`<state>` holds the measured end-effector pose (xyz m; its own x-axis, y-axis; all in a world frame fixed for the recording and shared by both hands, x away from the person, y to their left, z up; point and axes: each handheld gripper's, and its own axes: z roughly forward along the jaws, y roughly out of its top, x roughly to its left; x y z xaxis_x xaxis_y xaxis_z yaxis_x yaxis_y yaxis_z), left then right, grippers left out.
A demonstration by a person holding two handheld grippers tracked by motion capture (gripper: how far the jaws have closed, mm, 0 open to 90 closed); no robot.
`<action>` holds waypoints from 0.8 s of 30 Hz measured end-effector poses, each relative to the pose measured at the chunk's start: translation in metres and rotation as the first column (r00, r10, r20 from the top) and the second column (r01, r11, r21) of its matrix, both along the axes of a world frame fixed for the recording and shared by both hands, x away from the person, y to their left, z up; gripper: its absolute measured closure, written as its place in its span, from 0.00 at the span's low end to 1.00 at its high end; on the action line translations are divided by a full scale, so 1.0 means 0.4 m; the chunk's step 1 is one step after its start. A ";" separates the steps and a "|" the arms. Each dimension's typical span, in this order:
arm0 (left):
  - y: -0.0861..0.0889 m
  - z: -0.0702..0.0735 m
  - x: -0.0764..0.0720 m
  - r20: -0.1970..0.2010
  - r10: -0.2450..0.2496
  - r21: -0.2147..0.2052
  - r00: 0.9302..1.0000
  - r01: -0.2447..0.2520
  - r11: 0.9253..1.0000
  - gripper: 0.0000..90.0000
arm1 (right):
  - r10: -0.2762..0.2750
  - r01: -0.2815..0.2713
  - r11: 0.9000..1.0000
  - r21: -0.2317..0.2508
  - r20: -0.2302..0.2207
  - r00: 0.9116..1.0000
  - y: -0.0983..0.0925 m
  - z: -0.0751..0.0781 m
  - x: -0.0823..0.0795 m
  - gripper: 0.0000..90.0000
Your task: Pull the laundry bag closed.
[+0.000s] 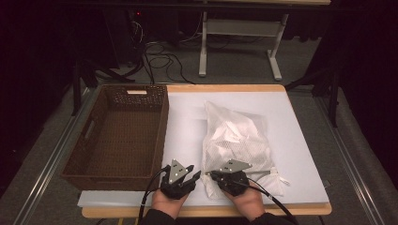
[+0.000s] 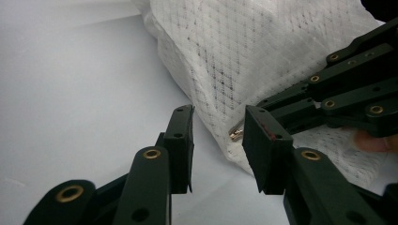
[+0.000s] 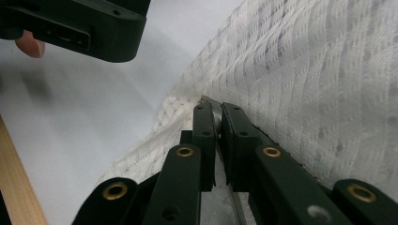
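Right gripper (image 3: pixel 218 117) is pinching the zipper pull (image 3: pixel 216 123) on the mesh bag (image 1: pixel 237 140); left gripper (image 2: pixel 218 123) is waiting open nearby, probably to brace the fabric.

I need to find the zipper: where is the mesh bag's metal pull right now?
The metal pull sits at the mesh bag's near-left corner, pinched by the right gripper, just ahead of the open left gripper.

Overhead light is brightening the white sheet-covered table (image 1: pixel 187 122) while the surrounding room is staying dark; close black jaws are blurring in both gripper views.
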<state>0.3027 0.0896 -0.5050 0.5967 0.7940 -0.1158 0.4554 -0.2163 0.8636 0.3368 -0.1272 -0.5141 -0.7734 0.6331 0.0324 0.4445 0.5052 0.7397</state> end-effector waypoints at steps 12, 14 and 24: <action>0.002 0.000 -0.002 0.003 0.008 -0.004 1.000 -0.008 1.000 0.70 | 0.046 -0.046 0.999 -0.015 0.005 0.999 0.019 0.002 0.002 0.97; 0.004 0.000 -0.001 0.002 0.013 -0.010 1.000 -0.013 1.000 0.70 | 0.060 -0.060 0.998 -0.001 0.015 0.998 0.009 0.012 -0.007 0.97; -0.009 0.001 -0.006 0.029 -0.010 -0.017 1.000 0.010 1.000 0.67 | 0.081 -0.085 0.995 0.042 0.095 0.992 -0.037 0.038 -0.041 0.97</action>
